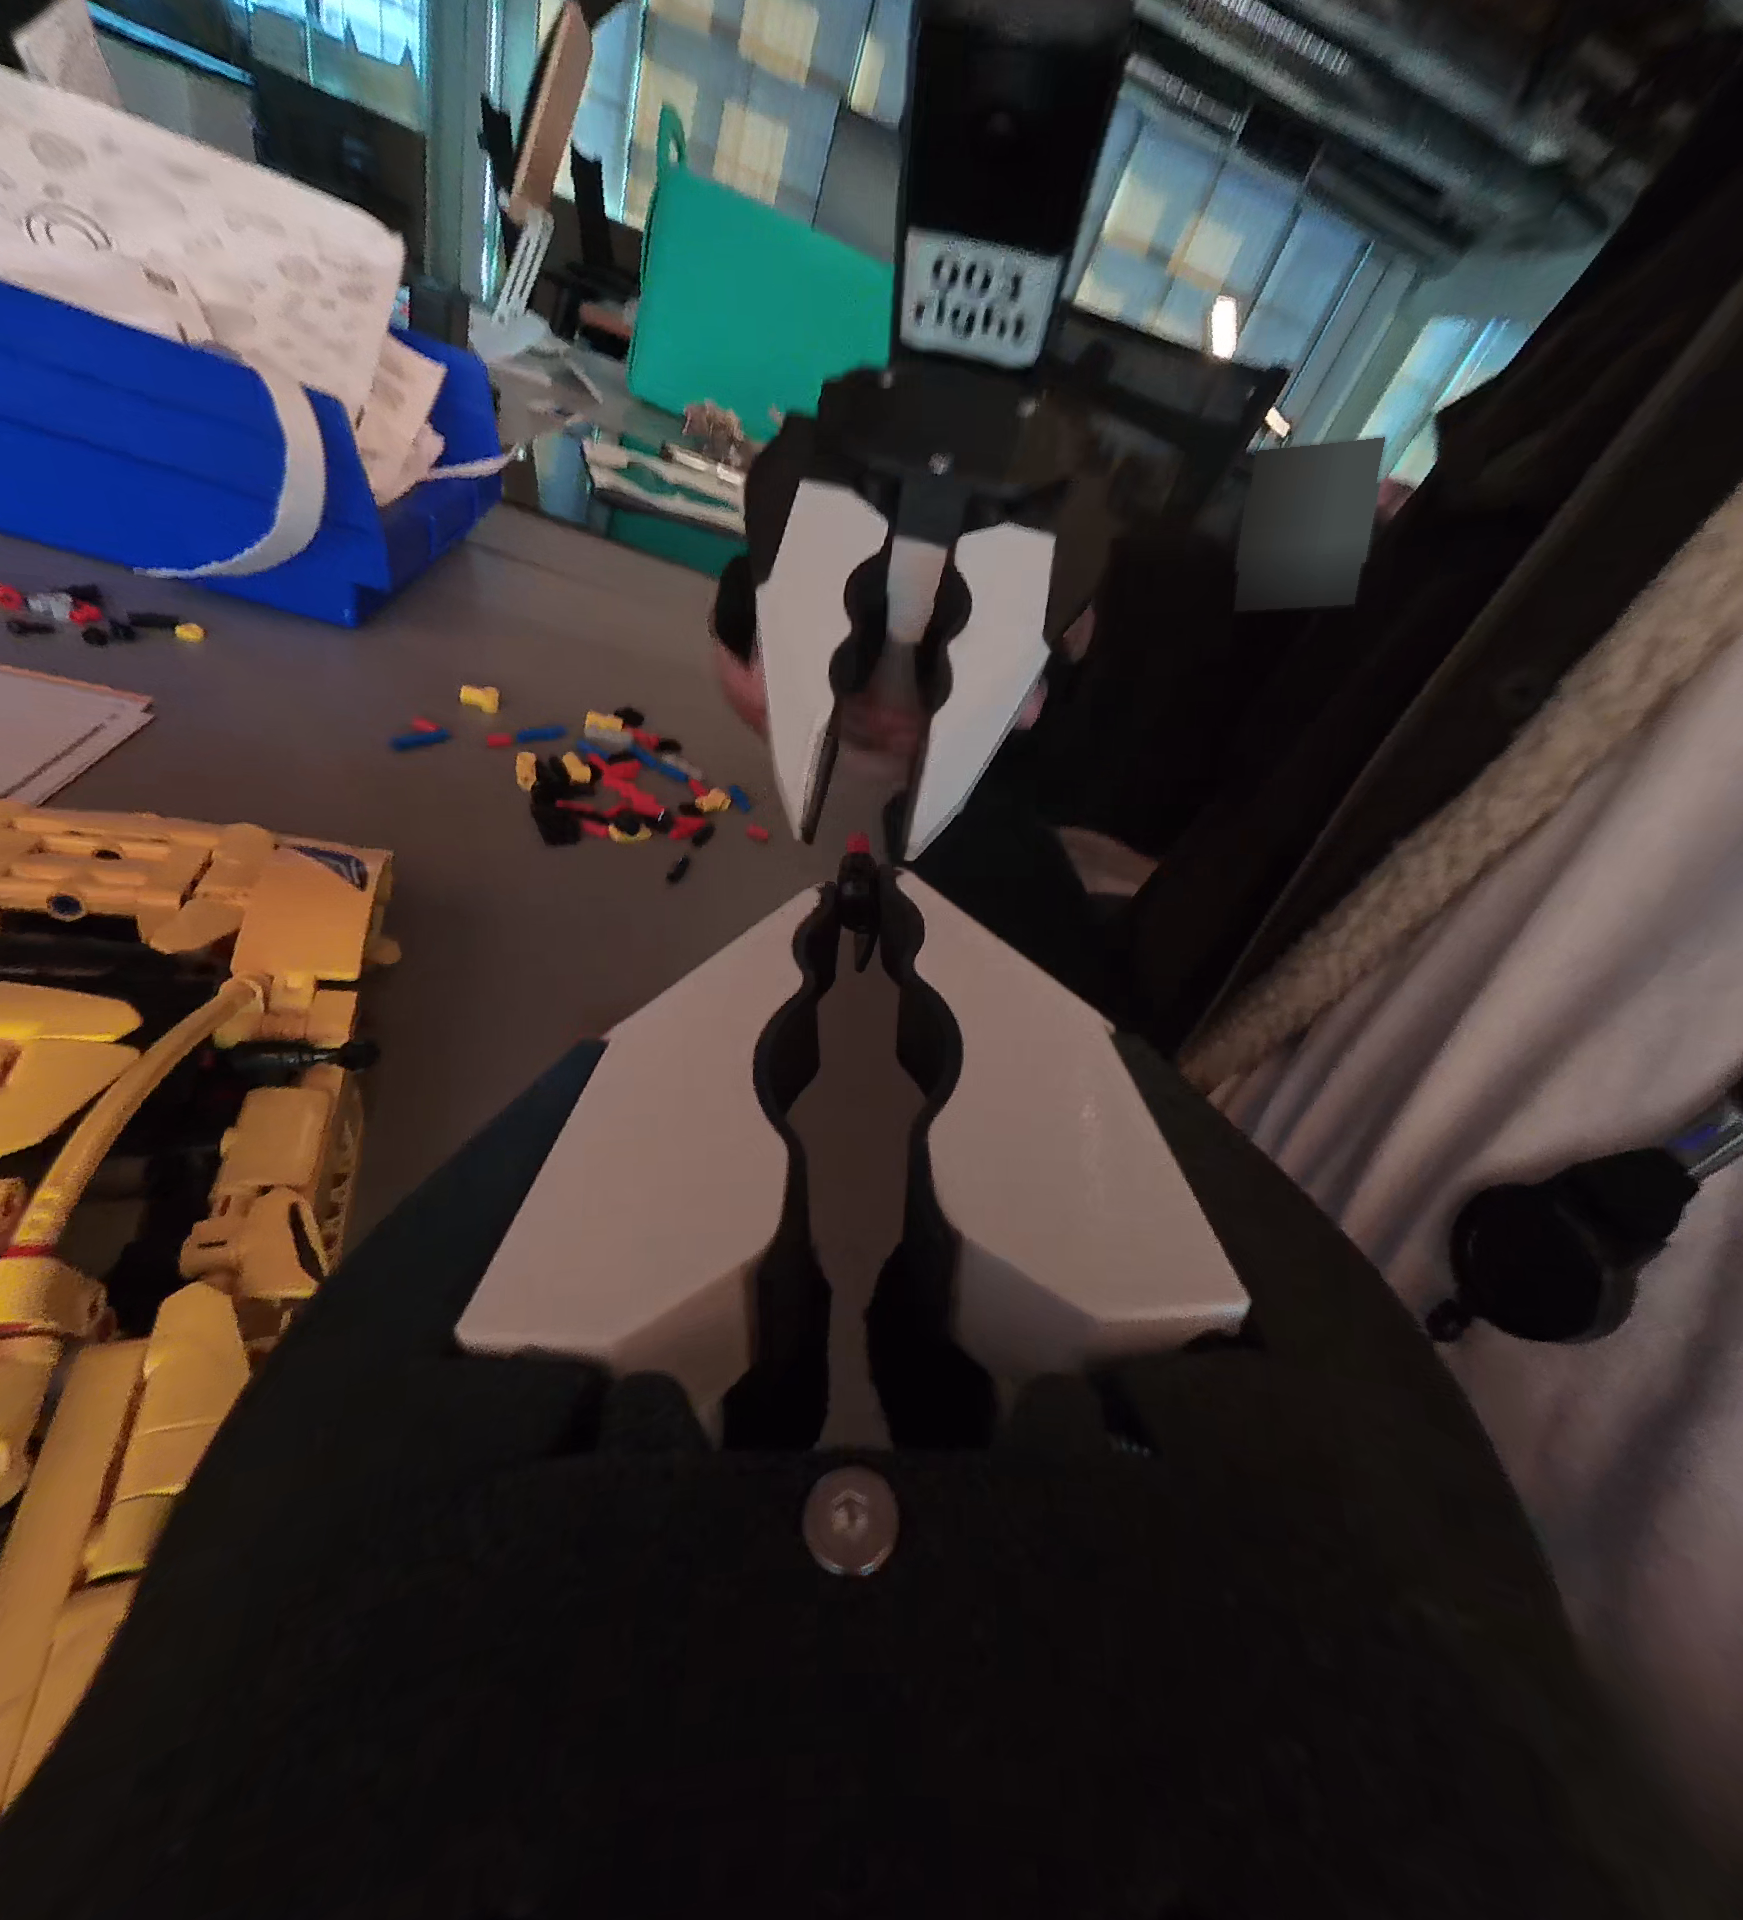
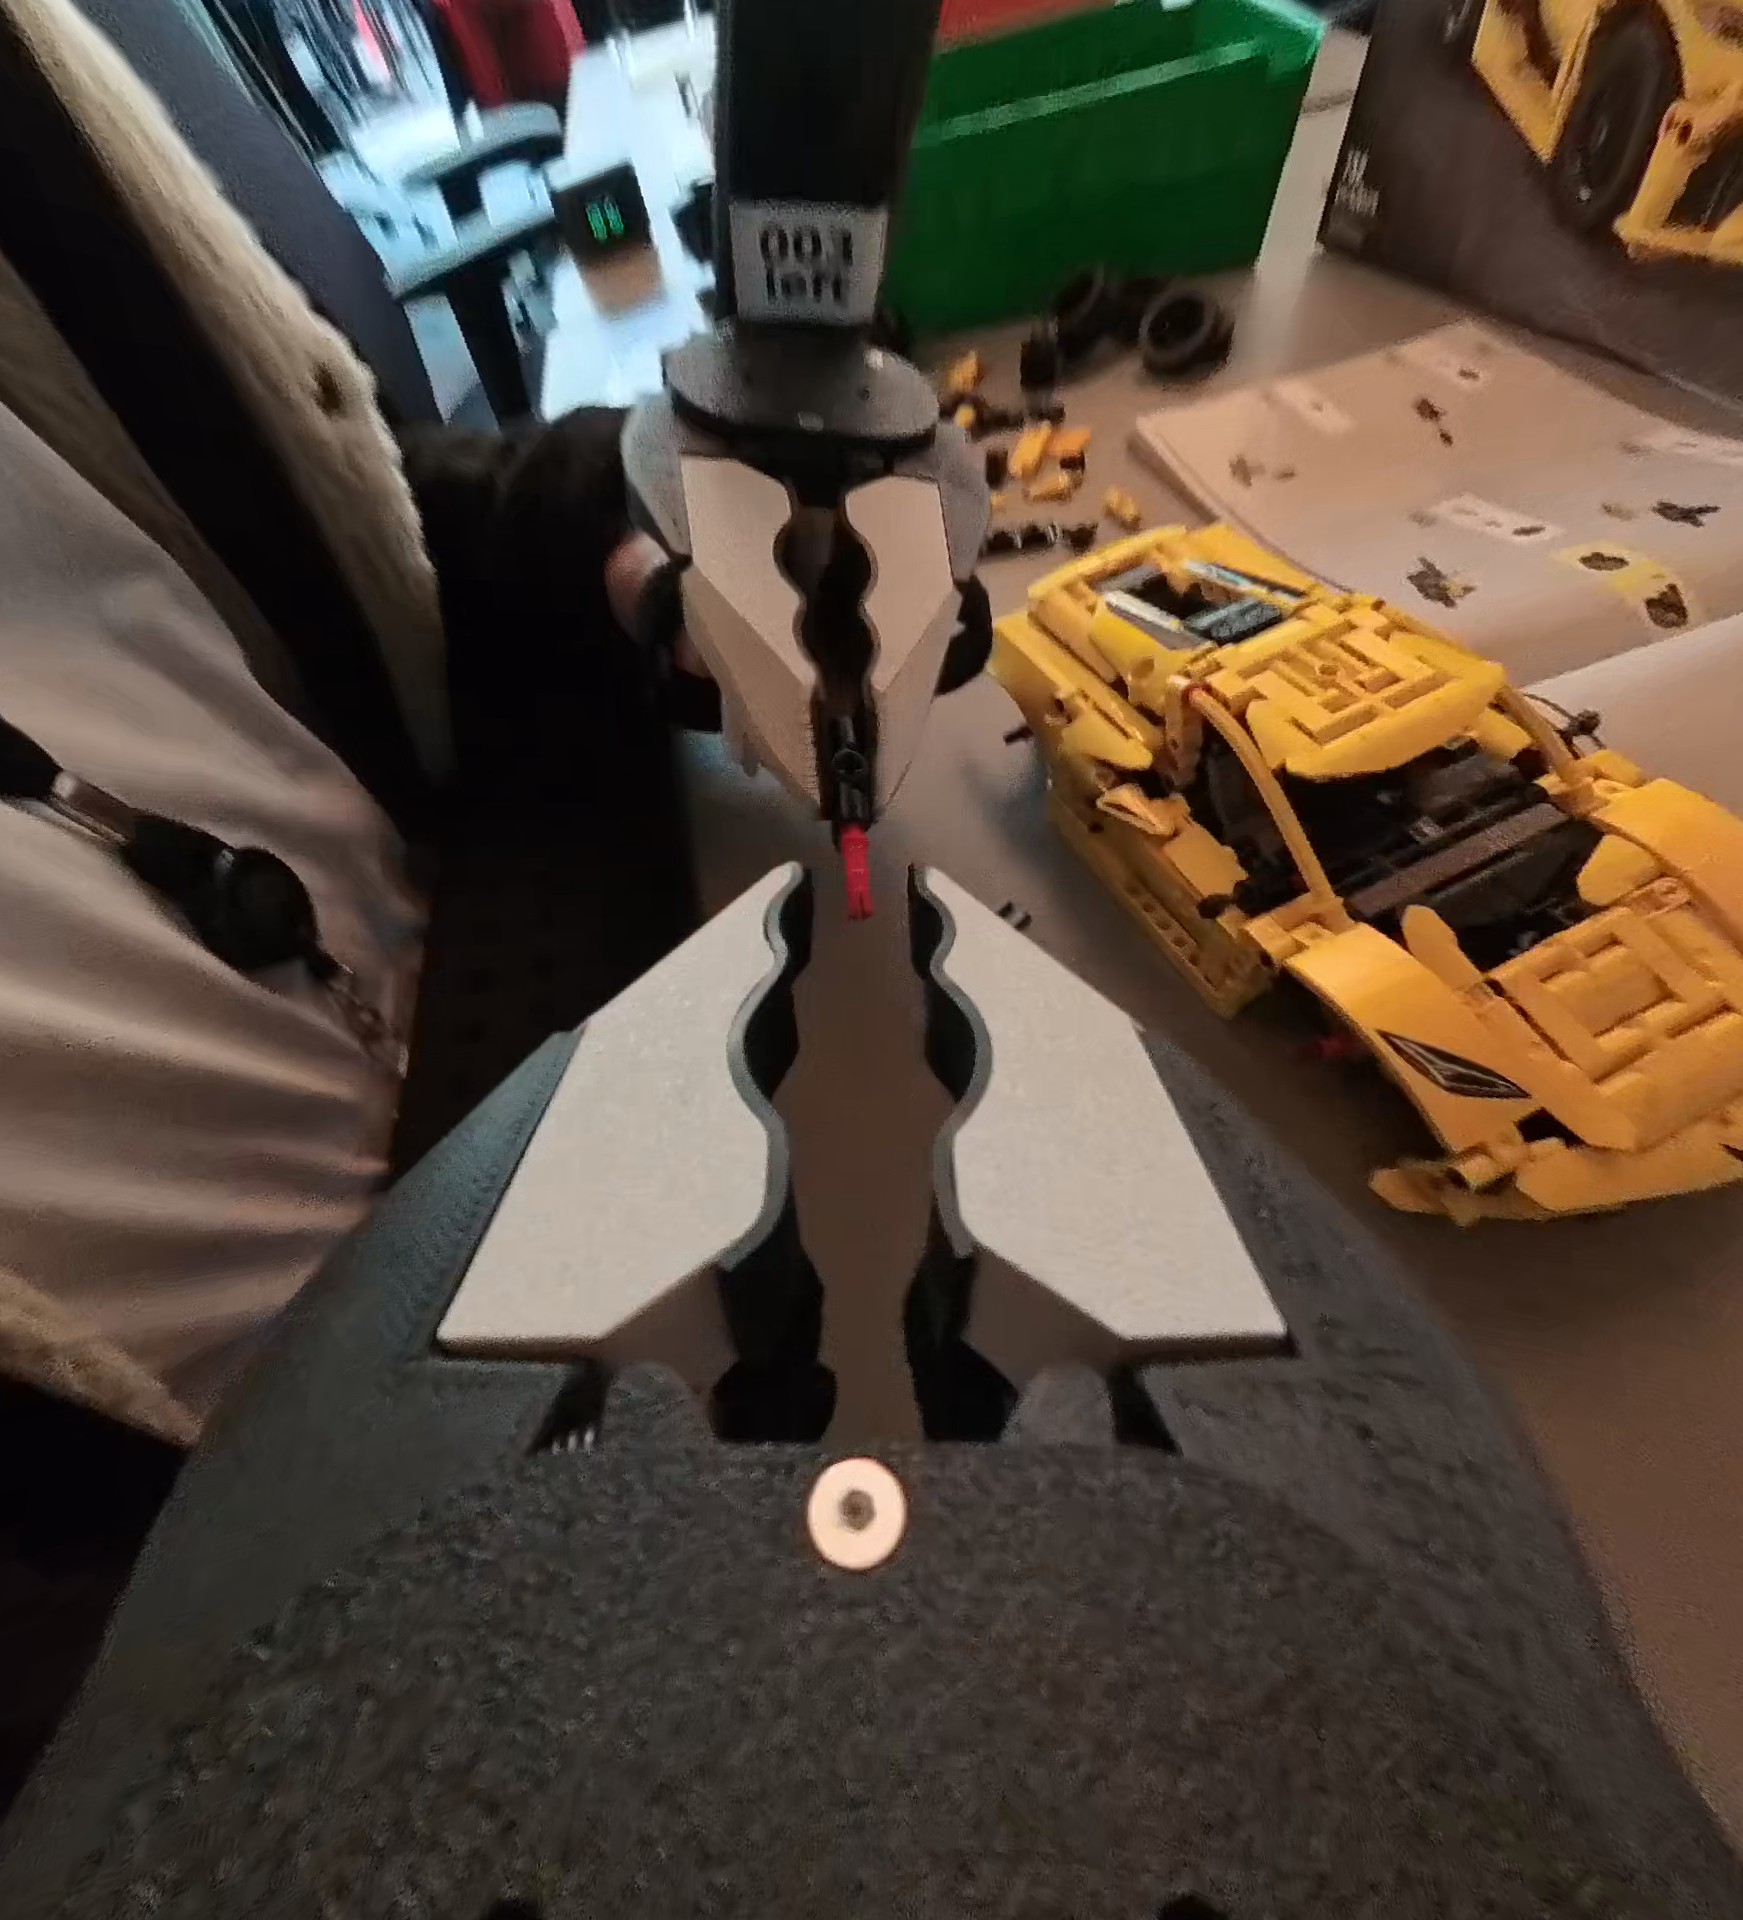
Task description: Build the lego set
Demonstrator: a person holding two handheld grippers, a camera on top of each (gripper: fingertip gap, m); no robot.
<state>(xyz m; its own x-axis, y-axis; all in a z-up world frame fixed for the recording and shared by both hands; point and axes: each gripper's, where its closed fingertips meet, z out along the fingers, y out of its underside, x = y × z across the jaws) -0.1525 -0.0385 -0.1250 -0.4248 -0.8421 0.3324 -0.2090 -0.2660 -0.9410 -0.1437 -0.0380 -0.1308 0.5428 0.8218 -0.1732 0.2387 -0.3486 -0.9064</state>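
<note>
Right wrist view, left claw (image 2: 851,805) pinching ribbed black connector (image 2: 849,769), seemingly red-tipped

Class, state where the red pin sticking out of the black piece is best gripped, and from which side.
Grip the red pin by its free end, coming straight along its length with the right hand-held gripper. Its other end sits in the black piece clamped by the left hand-held gripper.

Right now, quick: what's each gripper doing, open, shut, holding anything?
Left gripper: shut on a small black piece with a red pin sticking out of it.
Right gripper: open, empty, fingertips either side of the red pin.
</note>
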